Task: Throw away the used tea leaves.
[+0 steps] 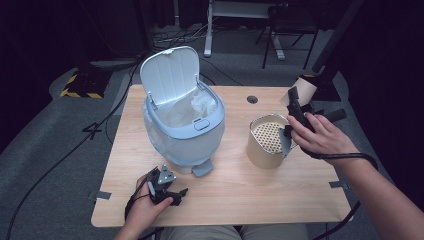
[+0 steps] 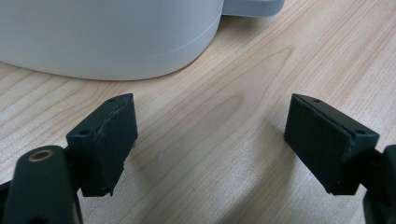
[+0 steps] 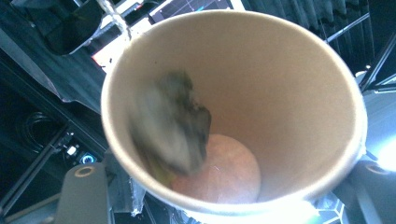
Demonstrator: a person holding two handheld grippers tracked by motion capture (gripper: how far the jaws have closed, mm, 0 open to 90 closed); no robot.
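Holding a paper cup (image 3: 261, 93) tilted above the strainer can (image 1: 267, 141) on the tabletop (image 1: 230, 190), the right hand-held gripper (image 1: 296, 112) was clamped on its rim, the dark clump (image 3: 170, 123) sliding out, so more tipping seemed needed, while the left hand-held gripper (image 2: 210, 144) rested with jaws apart near the open bin (image 1: 182, 120).

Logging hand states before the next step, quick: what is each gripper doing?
Left gripper: open, holding nothing, low over the table.
Right gripper: shut on the paper cup.

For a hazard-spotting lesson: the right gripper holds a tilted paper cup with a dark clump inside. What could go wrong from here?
1. The dark, blurred clump in the tilted tan paper cup may slide out, miss the tan canister with a perforated insert and soil the wooden table.
2. The right gripper could crush the cup.
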